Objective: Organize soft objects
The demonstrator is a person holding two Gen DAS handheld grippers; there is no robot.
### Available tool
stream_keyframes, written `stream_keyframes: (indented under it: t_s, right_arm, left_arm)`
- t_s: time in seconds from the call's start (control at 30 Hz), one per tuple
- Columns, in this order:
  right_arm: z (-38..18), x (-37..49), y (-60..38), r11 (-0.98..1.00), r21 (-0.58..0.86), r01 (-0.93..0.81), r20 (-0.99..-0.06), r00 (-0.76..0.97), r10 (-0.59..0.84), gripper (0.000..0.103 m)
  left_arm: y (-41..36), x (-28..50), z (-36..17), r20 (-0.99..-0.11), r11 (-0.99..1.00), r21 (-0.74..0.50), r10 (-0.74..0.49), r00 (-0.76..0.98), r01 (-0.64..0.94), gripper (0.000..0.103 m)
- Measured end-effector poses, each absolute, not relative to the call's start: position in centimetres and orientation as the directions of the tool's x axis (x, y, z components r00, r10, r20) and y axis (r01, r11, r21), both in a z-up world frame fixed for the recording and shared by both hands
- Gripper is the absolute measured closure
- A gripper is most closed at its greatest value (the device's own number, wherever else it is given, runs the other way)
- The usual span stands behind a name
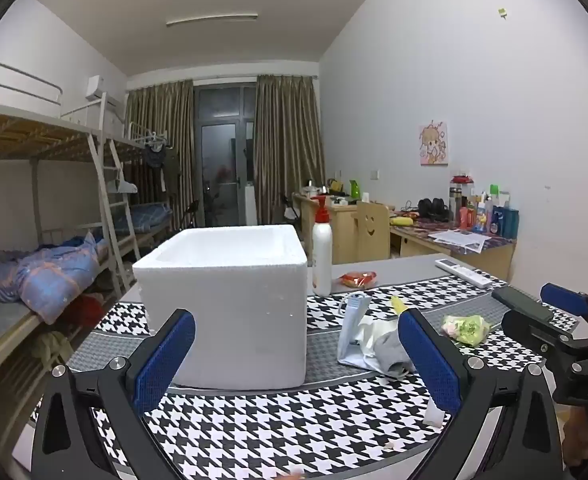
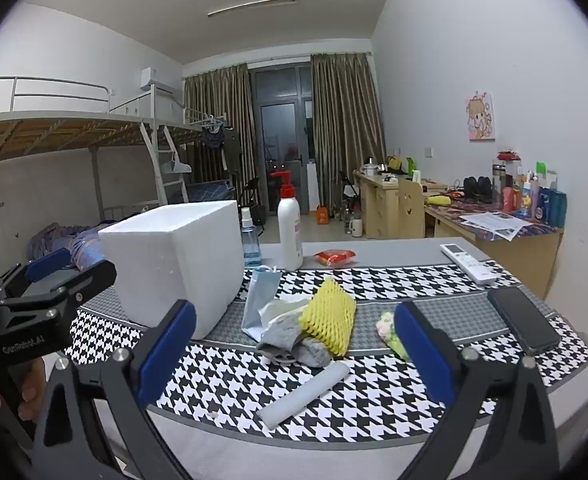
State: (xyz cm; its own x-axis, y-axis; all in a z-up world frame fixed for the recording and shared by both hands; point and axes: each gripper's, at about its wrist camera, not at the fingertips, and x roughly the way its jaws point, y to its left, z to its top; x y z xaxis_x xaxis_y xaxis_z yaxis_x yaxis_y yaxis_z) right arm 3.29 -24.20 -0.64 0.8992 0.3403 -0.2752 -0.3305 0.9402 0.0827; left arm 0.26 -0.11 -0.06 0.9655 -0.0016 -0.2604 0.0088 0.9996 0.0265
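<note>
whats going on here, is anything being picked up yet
Not yet. A person holds a gripper in each hand over the houndstooth mat, and both the left gripper and right gripper have their jaws open and empty. A small pile of soft things, a face mask, grey sock and yellow foam net, lies beside the white foam box, untouched.

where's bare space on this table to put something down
Free: the grey strip between the red packet and the remote, and the checkered cloth in front of the white roll. Crowded: the pile of mask, grey sock and yellow foam net beside the foam box.
</note>
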Motion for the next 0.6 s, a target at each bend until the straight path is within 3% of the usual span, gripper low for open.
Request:
stream_keyframes:
  t_s: [0.27, 0.33, 0.6]
  right_arm:
    - [-0.5, 3.1, -24.5, 0.941, 0.078, -0.329, -0.269, 0.902, 0.338, 0.002]
    - [-0.5, 3.3, -24.5, 0.941, 0.079, -0.329, -0.267, 0.903, 0.338, 0.002]
    - [-0.4, 3.3, -24.5, 0.942, 0.076, -0.327, -0.267, 0.904, 0.335, 0.002]
  left_arm:
    - [-0.7, 3.1, -0.5, -0.290, 0.999, 0.024, -0.019, 0.957, 0.027, 0.001]
    - [-0.4, -0.2, -0.2, -0.234, 0.999, 0.036, -0.004, 0.972, 0.013, 0.001]
    - [-0.6, -0.5, -0.2, -0.222, 0.999, 0.036, -0.013, 0.975, 0.021, 0.001]
